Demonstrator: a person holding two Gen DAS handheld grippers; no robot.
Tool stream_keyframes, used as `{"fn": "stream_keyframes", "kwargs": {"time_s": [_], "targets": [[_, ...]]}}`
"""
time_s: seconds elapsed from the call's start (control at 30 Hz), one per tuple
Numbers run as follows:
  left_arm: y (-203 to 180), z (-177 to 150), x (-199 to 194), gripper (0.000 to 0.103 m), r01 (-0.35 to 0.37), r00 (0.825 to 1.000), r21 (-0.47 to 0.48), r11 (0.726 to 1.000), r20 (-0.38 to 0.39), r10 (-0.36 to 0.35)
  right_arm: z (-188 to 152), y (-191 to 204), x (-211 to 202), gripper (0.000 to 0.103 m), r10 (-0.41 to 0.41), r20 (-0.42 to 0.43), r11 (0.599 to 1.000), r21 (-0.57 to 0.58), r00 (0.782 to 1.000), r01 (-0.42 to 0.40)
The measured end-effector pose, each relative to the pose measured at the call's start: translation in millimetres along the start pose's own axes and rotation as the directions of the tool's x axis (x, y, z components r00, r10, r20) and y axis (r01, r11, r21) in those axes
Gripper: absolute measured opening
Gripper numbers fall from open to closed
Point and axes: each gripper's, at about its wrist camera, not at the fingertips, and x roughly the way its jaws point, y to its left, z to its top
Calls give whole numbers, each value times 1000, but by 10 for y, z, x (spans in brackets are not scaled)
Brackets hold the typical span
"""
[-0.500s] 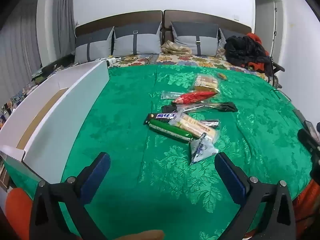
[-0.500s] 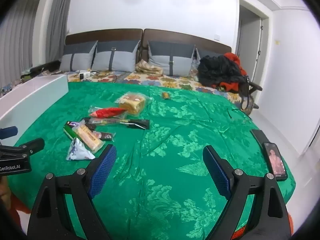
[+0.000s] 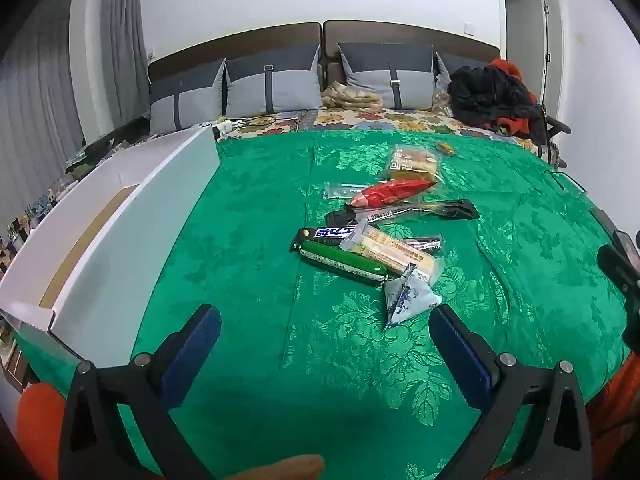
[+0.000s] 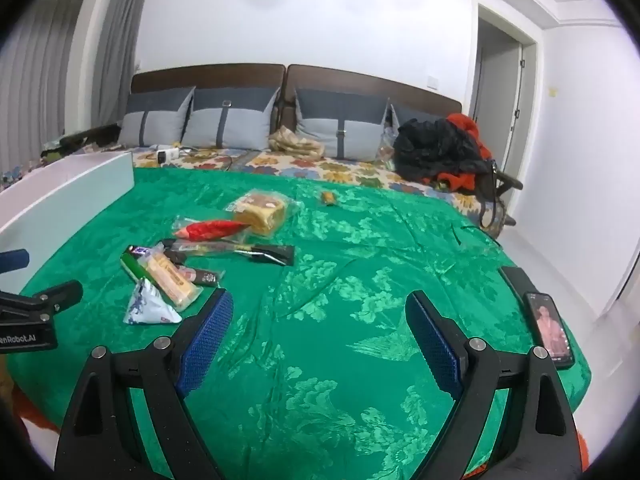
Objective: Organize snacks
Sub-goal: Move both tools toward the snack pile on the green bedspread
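Left gripper (image 3: 324, 336) and right gripper (image 4: 318, 326) both gape wide, empty, above green bedspread (image 3: 248, 240); snack pile (image 3: 372, 236) lies ahead of left gripper, white box (image 3: 120, 248) to its left holds 0 snacks, sorting not begun

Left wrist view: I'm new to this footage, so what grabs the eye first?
A jumble of snack packets lies mid-bed on the bright green bedspread, a red packet standing out. A long white box sits open along the left edge. The left gripper hovers open and empty in the foreground.
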Motion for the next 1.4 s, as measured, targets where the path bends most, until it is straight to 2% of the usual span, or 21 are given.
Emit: {"fn": "stream_keyframes", "kwargs": {"time_s": [0.37, 0.73, 0.97, 1.17, 1.4], "targets": [[-24, -131, 119, 103, -4, 999, 20, 1000, -35, 5, -87, 84, 133, 91, 14, -49, 999, -32, 999, -16], [0, -104, 98, 103, -11, 1000, 8, 1000, -29, 11, -101, 179, 151, 90, 29, -57, 997, -73, 998, -33], [37, -116, 113, 103, -22, 999, 2, 1000, -35, 23, -96, 223, 100, 91, 65, -37, 994, -90, 997, -68], [-5, -154, 162, 103, -24, 998, 23, 999, -52, 25, -136, 246, 176, 91, 94, -73, 990, -95, 993, -101], [44, -168, 227, 103, -25, 997, 10, 1000, -74, 26, -135, 177, 183, 91, 92, -68, 993, -66, 994, -96]]}}
